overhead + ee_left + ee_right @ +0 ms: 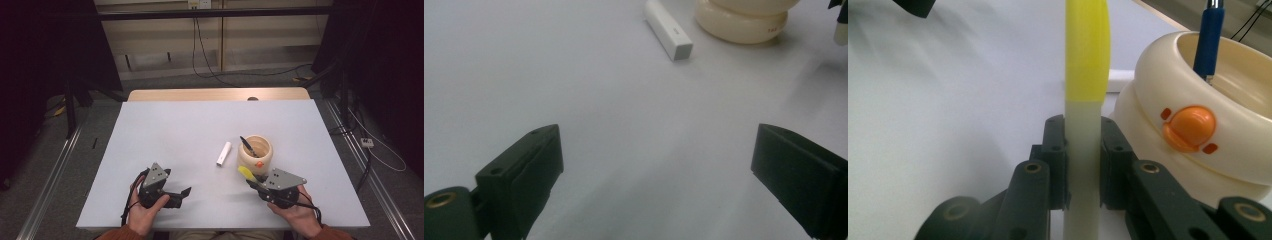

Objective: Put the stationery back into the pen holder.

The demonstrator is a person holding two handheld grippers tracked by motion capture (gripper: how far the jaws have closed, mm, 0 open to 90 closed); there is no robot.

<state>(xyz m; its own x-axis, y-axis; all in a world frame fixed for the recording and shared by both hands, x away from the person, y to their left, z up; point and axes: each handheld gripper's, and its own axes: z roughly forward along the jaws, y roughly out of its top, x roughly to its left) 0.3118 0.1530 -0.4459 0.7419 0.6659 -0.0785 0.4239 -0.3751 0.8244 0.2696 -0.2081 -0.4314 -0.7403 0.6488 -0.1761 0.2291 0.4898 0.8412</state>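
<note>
1. Gripping a yellow-capped marker (1083,125) between its two black jaws, the right tool (256,184) sits at the near right of the worktop (170,135); the marker's pale barrel is clamped and its yellow cap (245,172) sticks out beyond the jaw tips.
2. Just beside that cap stands a cream pen holder (255,154) with an orange knob (1190,127) on its wall, a dark blue pen (1209,40) leaning inside it.
3. Left of the holder, a white stick-shaped item (223,153) lies flat on the worktop, near but apart from it.
4. The left tool (179,196) rests at the near left with its jaws spread wide and nothing between them.
5. Between the two tools the grey surface is bare.
6. Both tools are close to the near edge; the far half of the worktop is open, up to a wooden strip (215,94) along the far edge.
</note>
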